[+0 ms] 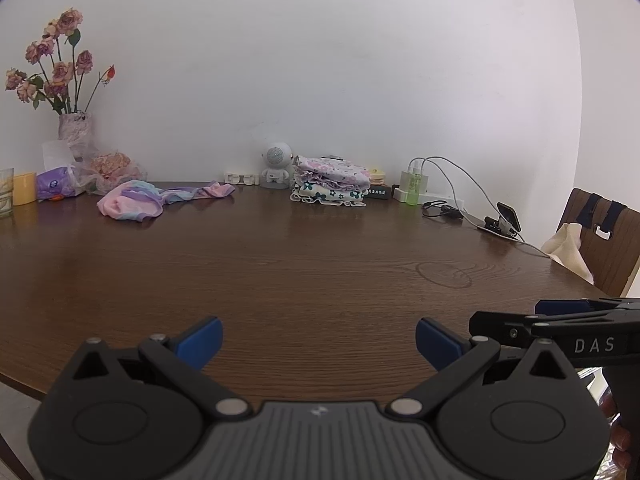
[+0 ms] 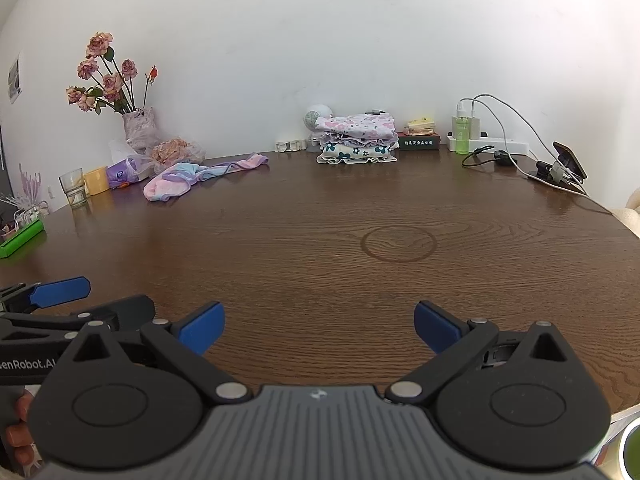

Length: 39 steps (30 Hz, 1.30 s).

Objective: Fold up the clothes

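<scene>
A crumpled pink, blue and purple garment lies unfolded at the back left of the brown table; it also shows in the right wrist view. A stack of folded floral clothes sits at the back middle by the wall, also seen in the right wrist view. My left gripper is open and empty over the table's near edge. My right gripper is open and empty beside it, to its right. Both are far from the clothes.
A vase of dried roses, tissue packs, a yellow cup and a glass stand at the back left. A small white robot toy, a power strip with cables and a phone on a stand line the back right. A chair stands at right.
</scene>
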Each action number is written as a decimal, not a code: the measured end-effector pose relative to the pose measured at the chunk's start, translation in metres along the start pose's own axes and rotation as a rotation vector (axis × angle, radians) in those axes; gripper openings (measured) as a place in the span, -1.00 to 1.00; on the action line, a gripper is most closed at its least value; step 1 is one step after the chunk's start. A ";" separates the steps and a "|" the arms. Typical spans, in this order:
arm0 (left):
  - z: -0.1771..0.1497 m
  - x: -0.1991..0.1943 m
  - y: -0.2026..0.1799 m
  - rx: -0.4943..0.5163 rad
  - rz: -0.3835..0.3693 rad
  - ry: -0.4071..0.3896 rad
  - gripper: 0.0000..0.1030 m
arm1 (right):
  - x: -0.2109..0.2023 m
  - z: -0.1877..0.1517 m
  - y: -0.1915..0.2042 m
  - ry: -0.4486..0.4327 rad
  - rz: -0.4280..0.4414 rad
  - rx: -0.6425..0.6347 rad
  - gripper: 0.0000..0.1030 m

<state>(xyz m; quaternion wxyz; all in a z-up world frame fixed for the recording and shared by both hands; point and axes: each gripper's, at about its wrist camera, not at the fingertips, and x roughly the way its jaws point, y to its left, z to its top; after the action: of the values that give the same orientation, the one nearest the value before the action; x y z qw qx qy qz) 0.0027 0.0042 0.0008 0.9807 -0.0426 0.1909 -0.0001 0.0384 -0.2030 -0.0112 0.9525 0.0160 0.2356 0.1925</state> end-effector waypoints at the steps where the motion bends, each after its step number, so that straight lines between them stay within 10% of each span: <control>1: 0.000 0.000 0.000 0.000 0.000 0.001 1.00 | 0.000 0.000 0.000 0.000 0.001 0.000 1.00; 39: 0.001 0.000 0.004 0.000 0.006 -0.010 1.00 | 0.001 0.003 0.002 0.003 0.001 -0.001 1.00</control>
<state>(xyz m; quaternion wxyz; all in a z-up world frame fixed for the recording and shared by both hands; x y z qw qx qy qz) 0.0028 0.0085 0.0015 0.9816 -0.0421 0.1861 0.0030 0.0396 -0.2006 -0.0086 0.9520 0.0153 0.2368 0.1932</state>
